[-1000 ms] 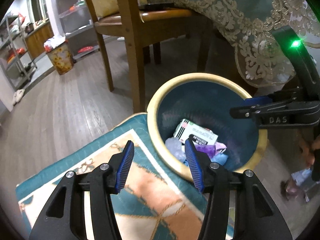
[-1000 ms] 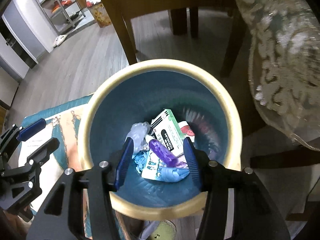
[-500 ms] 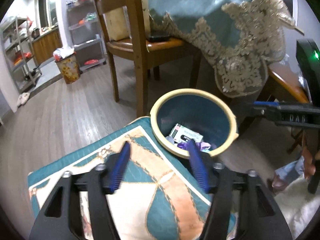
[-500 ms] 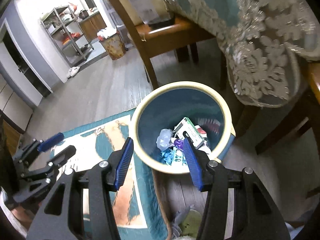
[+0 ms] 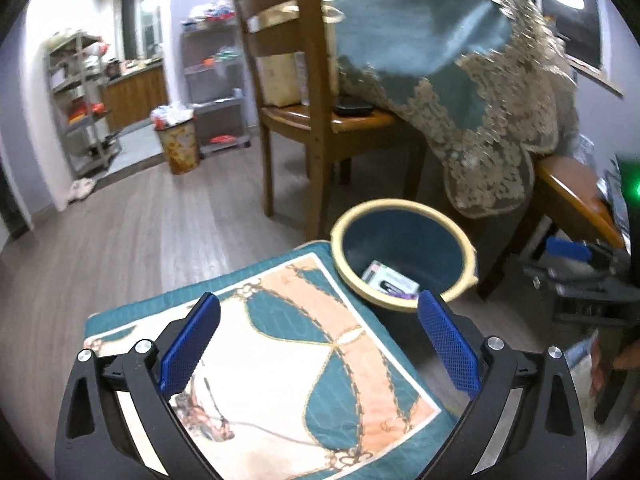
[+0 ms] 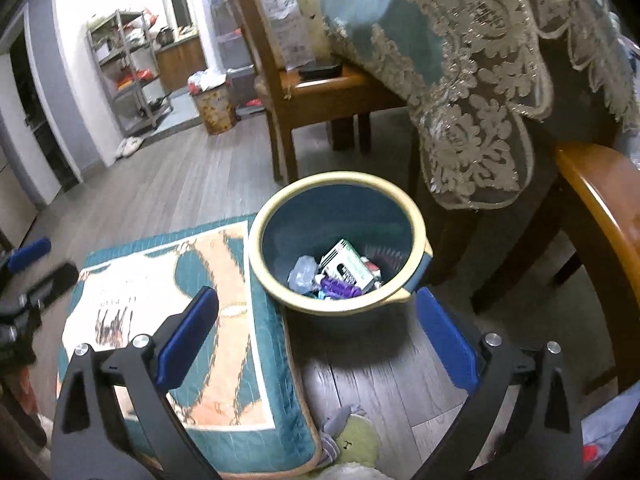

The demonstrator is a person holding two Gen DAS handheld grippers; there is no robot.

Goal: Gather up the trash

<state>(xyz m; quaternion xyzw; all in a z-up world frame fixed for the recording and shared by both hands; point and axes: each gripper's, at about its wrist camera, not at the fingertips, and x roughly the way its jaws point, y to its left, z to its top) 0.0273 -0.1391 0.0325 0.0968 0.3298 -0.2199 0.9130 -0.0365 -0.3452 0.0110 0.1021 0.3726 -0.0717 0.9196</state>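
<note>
A round bin (image 6: 280, 216) with a cream rim and blue inside stands on the wooden floor; it also shows in the left wrist view (image 5: 400, 204). It holds trash: a white and green box (image 6: 348, 266), a purple wrapper (image 6: 340, 289) and a clear plastic piece (image 6: 303, 274). My left gripper (image 5: 320, 344) is open and empty, above the patterned mat. My right gripper (image 6: 316, 344) is open and empty, above the floor just in front of the bin.
A teal and orange patterned mat (image 6: 180, 300) lies left of the bin. A wooden chair (image 5: 312, 120) and a table with a lace-edged teal cloth (image 6: 460, 80) stand behind it. A second chair's edge (image 6: 600, 216) is at the right. A green plush (image 6: 356, 440) lies on the floor.
Both grippers have pulled up and back from the bin, which now looks smaller and farther. Both grippers' jaws have opened wider.
</note>
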